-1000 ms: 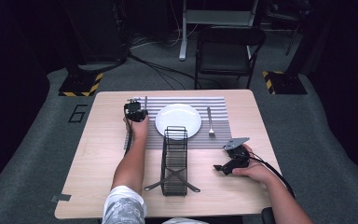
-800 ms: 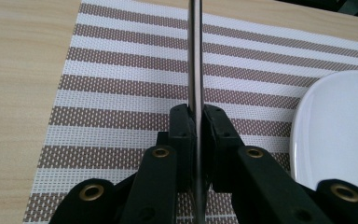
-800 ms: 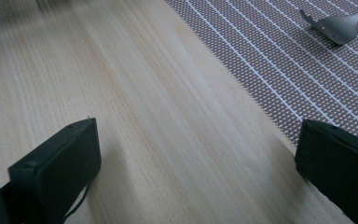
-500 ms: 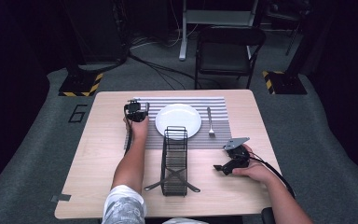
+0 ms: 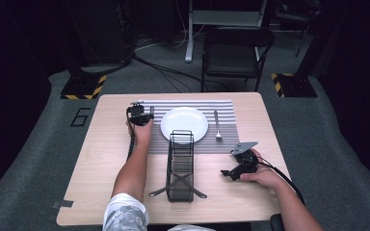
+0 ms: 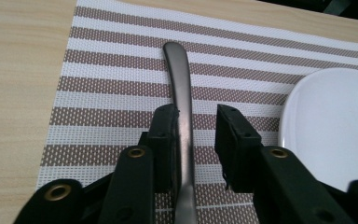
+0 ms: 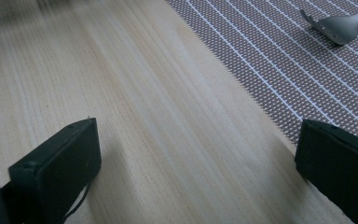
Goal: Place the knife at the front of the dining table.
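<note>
A metal utensil [image 6: 179, 88] lies flat on the striped placemat [image 6: 112, 84], left of the white plate [image 6: 331, 121], with its handle pointing away. My left gripper [image 6: 198, 116] straddles it; its jaws have just been opening. One pad still rests against the utensil's side, while the other stands clear of it. In the high view the left gripper [image 5: 139, 117] sits at the mat's left end beside the plate [image 5: 184, 124]. My right gripper [image 5: 238, 166] rests low on the bare wood at the right. Its jaws [image 7: 198, 126] are wide open with nothing between them.
A fork [image 5: 217, 126] lies on the placemat [image 5: 224, 108] right of the plate; its tines [image 7: 335, 25] show in the right gripper view. A black wire rack [image 5: 180, 166] stands mid-table between my forearms. A chair [image 5: 236, 53] stands beyond the table's far edge.
</note>
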{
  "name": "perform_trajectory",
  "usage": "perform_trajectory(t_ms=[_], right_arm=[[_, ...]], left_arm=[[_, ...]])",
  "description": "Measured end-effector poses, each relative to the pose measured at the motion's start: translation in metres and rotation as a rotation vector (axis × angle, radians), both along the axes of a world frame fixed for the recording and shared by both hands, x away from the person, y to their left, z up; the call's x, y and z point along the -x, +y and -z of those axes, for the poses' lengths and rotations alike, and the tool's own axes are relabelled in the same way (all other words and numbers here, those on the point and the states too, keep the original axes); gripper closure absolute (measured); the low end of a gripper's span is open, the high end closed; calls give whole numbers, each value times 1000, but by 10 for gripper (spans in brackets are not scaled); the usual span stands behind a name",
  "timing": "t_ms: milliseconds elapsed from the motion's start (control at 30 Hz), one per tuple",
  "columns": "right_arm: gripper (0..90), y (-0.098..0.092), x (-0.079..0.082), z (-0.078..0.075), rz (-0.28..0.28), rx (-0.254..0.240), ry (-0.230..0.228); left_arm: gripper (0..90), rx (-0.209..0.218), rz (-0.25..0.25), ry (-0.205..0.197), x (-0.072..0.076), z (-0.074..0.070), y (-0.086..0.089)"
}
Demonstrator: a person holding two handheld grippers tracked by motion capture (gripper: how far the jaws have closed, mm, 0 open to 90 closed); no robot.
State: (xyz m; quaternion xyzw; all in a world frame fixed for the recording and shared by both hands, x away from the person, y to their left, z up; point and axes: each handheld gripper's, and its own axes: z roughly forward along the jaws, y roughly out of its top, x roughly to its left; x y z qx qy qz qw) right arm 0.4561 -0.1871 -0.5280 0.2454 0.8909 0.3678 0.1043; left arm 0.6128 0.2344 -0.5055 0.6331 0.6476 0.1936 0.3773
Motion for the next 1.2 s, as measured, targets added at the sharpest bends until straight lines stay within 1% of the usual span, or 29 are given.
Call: perform_trajectory(t_ms=[67, 100, 133, 167, 200, 267, 333, 433, 467, 533, 667, 733, 800, 900, 1000, 1033, 1167, 1200], right_arm=[[0, 0, 0, 0, -1, 0, 0], [0, 0, 0, 0, 0, 0, 0], [0, 0, 0, 0, 0, 0, 0], [0, 0, 0, 0, -4, 1, -6], [0, 0, 0, 0, -4, 1, -5], [0, 0, 0, 0, -5, 1, -5], [0, 0, 0, 0, -4, 1, -5], [0, 0, 0, 0, -4, 1, -5], [0, 0, 0, 0, -4, 1, -5], [0, 0, 0, 0, -4, 0, -6], [0, 0, 0, 0, -4, 1, -5], [0, 0, 0, 0, -5, 1, -6], [0, 0, 0, 0, -4, 1, -6], [0, 0, 0, 0, -4, 1, -6], [0, 0, 0, 0, -2, 0, -2], [0, 0, 0, 0, -5, 1, -6], [0, 0, 0, 0, -4, 1, -5], [0, 0, 0, 0, 4, -1, 3]], left_arm=[[634, 3, 8, -8, 1, -2, 1], [617, 13, 16, -12, 3, -8, 2], [603, 8, 26, -17, 5, -11, 3], [590, 14, 27, -17, 7, -15, 2], [576, 5, 40, -29, 9, -18, 4], [563, 11, 44, -47, 15, -25, 5], [542, 9, 55, -56, 21, -32, 8], [529, 17, 71, -68, 30, -43, 11], [528, 8, 78, -76, 32, -48, 13], [521, 6, 86, -97, 38, -57, 16], [511, 22, 94, -137, 49, -73, 23], [509, 28, 98, -144, 54, -79, 26], [503, 29, 98, -151, 57, -81, 27], [500, 24, 113, -153, 65, -86, 29], [494, 4, 137, -147, 73, -87, 31], [492, -11, 149, -145, 79, -86, 33], [488, -31, 178, -143, 92, -85, 38], [487, -35, 186, -139, 96, -85, 39]])
